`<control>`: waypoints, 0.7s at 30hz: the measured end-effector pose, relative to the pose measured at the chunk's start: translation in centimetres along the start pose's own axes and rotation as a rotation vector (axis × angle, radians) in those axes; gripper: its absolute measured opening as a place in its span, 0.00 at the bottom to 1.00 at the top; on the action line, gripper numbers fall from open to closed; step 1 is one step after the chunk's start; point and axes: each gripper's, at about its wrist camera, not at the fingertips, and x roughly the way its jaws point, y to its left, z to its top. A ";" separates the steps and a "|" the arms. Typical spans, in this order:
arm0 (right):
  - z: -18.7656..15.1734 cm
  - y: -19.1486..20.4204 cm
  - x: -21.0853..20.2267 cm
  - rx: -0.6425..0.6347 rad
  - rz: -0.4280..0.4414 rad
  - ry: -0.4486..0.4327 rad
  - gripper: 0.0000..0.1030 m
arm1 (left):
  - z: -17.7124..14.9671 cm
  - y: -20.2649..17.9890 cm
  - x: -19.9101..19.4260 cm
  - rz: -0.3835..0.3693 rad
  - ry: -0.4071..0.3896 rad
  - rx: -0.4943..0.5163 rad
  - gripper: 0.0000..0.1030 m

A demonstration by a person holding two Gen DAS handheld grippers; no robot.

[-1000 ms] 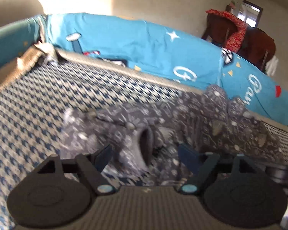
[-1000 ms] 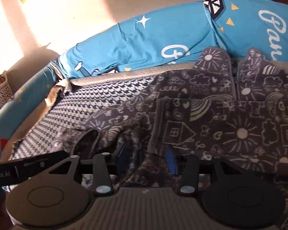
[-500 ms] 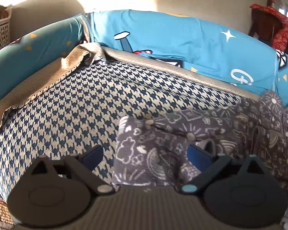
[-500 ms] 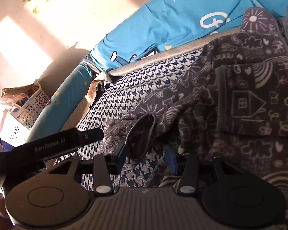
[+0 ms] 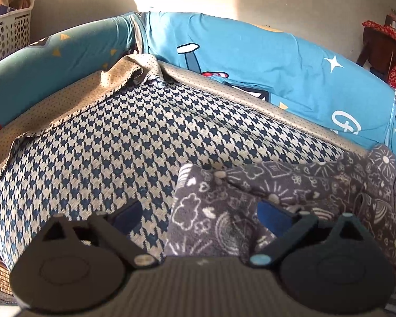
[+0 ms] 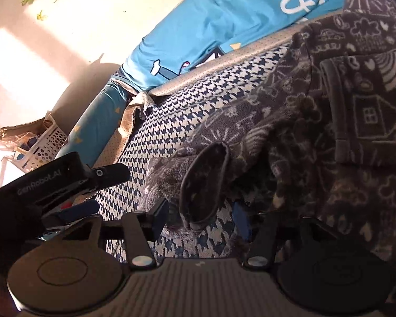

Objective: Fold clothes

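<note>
Left gripper [image 5: 199, 215] is hovering released over the grey garment's [image 5: 298, 192] sleeve; right gripper [image 6: 200, 218] is opening around its cuff [image 6: 204, 182] on the houndstooth cushion [image 5: 145, 142].

The garment [image 5: 290, 192] is dark grey fleece printed all over with white doodles: suns, clouds, hearts, rainbows, a house. It lies spread on the houndstooth cushion [image 5: 118, 145], filling the right side and reaching to the far edge. A square patch pocket [image 6: 367, 108] with a house drawing faces up on its body. One sleeve [image 6: 224, 142] runs out leftward and nearer, its open cuff [image 6: 203, 185] turned up, showing the dark inside.
</note>
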 end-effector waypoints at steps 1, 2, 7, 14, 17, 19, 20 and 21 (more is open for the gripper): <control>-0.1 0.1 0.1 -0.008 -0.005 -0.001 0.44 | 0.0 0.1 0.1 0.002 0.003 -0.007 0.95; -0.2 0.2 0.3 -0.017 -0.010 -0.002 0.25 | 0.0 0.1 0.2 0.004 0.006 -0.013 0.95; 0.0 0.5 -0.2 -0.035 -0.012 -0.034 0.11 | 0.2 0.5 0.3 0.005 0.015 -0.044 0.95; 4.4 0.7 -5.4 -0.057 -0.032 -0.249 0.10 | -0.2 -1.1 0.4 -0.026 0.022 -0.028 0.95; 6.5 -0.5 -8.3 -0.044 -0.078 -0.355 0.10 | -0.9 -2.7 0.5 -0.041 0.023 0.002 0.95; 7.7 -1.6 -10.3 -0.019 -0.110 -0.421 0.10 | -1.2 -3.8 0.7 -0.055 0.030 0.019 0.95; 8.1 -2.2 -11.4 -0.010 -0.131 -0.453 0.10 | -1.4 -4.4 0.8 -0.066 0.036 0.025 0.95; 8.5 -2.7 -12.6 -0.007 -0.156 -0.482 0.10 | -1.6 -5.0 0.9 -0.076 0.043 0.035 0.95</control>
